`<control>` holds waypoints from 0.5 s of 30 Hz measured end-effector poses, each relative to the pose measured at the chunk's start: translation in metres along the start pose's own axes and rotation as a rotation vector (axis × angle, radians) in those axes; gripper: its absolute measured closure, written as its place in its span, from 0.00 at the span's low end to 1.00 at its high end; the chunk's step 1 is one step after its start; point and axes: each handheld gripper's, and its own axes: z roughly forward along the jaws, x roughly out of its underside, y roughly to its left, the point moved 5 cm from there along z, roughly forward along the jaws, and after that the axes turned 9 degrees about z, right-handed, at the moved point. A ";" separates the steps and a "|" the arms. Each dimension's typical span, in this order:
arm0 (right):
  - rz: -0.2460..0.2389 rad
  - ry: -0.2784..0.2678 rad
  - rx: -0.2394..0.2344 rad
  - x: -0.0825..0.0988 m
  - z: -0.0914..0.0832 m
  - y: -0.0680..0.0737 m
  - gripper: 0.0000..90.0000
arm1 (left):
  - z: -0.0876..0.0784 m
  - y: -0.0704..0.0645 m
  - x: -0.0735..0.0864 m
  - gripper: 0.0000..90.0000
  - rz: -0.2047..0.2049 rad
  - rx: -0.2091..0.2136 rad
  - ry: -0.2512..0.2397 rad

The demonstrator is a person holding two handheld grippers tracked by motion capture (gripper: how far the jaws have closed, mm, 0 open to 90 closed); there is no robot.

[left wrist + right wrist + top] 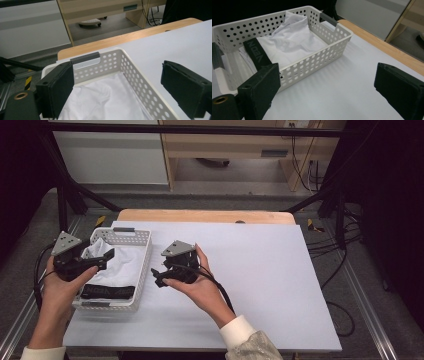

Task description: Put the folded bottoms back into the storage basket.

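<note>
A white perforated basket [131, 234] stands at the left of the white table sheet [260, 270]. Inside lies a folded white garment [122, 265] with a black lettered band [108, 291] across its near end. My left gripper [104, 258] hangs over the basket's left edge, jaws wide open and empty. In the left gripper view the basket wall [140, 87] and the garment [105, 100] lie below the open left gripper [120, 92]. My right gripper [158, 276] is open just right of the basket. Its own view shows the right gripper [327, 92] empty, facing the basket [312, 65], garment [292, 37] and band [258, 53].
The wooden table edge [210, 215] shows behind the white sheet. Black frame posts [62, 205] stand at the back left and right, with cables [345, 250] on the floor to the right. A light wooden cabinet [225, 145] stands farther back.
</note>
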 end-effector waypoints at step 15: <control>0.044 0.025 0.019 -0.002 0.000 -0.023 0.08 | -0.002 -0.019 0.008 0.10 -0.040 0.117 0.008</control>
